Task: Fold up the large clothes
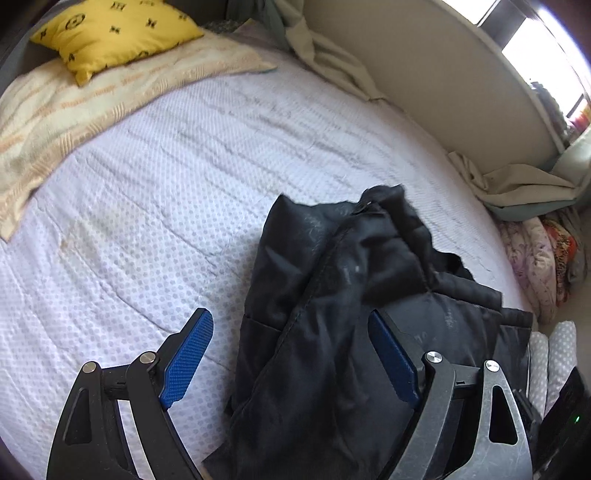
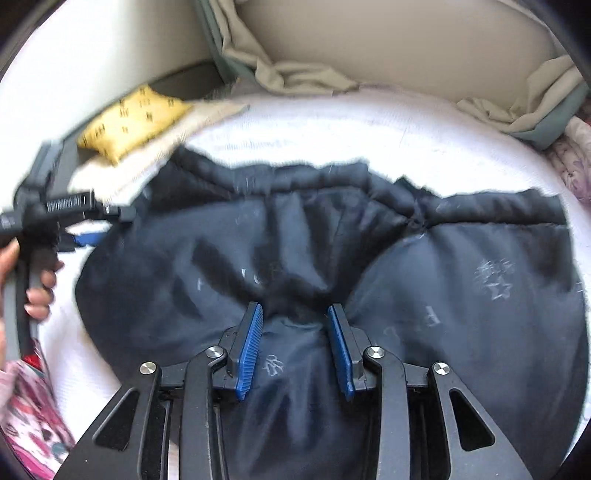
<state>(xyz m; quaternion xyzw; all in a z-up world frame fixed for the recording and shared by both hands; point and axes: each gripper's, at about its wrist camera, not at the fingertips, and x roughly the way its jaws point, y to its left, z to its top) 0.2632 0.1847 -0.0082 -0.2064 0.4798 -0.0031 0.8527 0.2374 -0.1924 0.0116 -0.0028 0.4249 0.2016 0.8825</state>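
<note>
Dark padded jacket (image 2: 369, 266) spread across the white dotted mattress (image 1: 147, 206) of a bed, its gathered hem running along the far edge in the right wrist view. Right gripper (image 2: 295, 325): jaws part-way closed on a bunched fold of the jacket, cloth filling the gap and touching both blue pads (image 2: 251, 350). Left gripper (image 1: 291, 339): jaws spread wide; a crumpled heap of the jacket (image 1: 343, 295) lies between them, close against the right-hand pad (image 1: 391, 354), while the left-hand pad stands apart over bare mattress. In the right wrist view the left gripper (image 2: 81, 236) appears at the jacket's left end, blurred, held by the person's hand (image 2: 40, 288); whether it touches the cloth there cannot be told. Beyond the jacket, a yellow patterned cushion (image 1: 114, 33) rests on a cream blanket (image 1: 66, 114) at the far corner of the bed. Beige bedding (image 1: 524, 184) lies crumpled along the wall side. No containers are visible.
</note>
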